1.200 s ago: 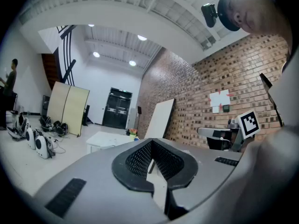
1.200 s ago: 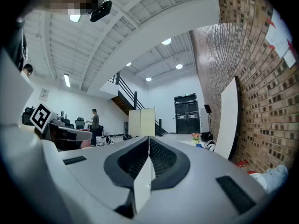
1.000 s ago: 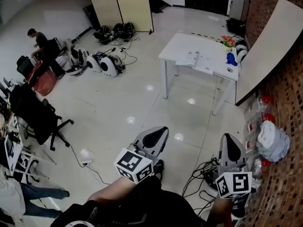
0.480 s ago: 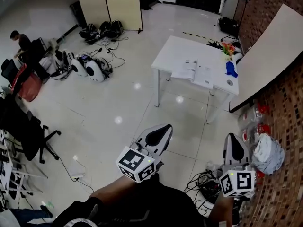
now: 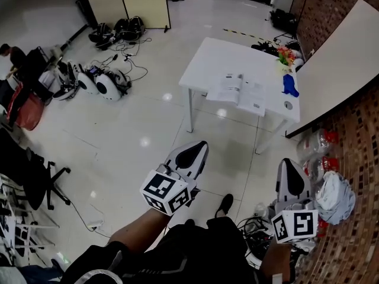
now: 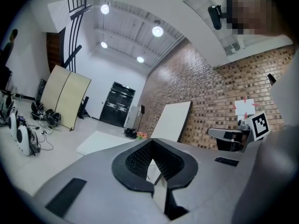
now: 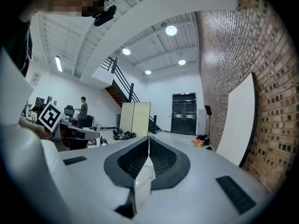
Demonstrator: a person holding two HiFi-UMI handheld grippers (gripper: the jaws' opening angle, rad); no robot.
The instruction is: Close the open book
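Note:
The open book (image 5: 237, 91) lies flat near the front edge of the white table (image 5: 220, 58), far ahead of both grippers across the shiny floor. In the head view my left gripper (image 5: 199, 146) is held out level, shut, with nothing in it. My right gripper (image 5: 288, 164) is alongside it to the right, also shut and empty. The left gripper view shows its jaws (image 6: 152, 141) pressed together, with the table (image 6: 100, 142) beyond and to the left. In the right gripper view the jaws (image 7: 148, 138) meet in one seam; the book is hidden there.
A blue object (image 5: 289, 84) and flowers (image 5: 285, 55) sit on the table's right end. A white board (image 5: 340, 58) leans on the brick wall. Cables (image 5: 254, 228), bottles and a bag (image 5: 333, 189) lie at the right; chairs (image 5: 26, 170) and floor equipment (image 5: 98, 83) at the left.
I have walked toward the table: it and the book now sit nearer and larger in the head view. Both grippers stay shut and keep the same pose ahead of me.

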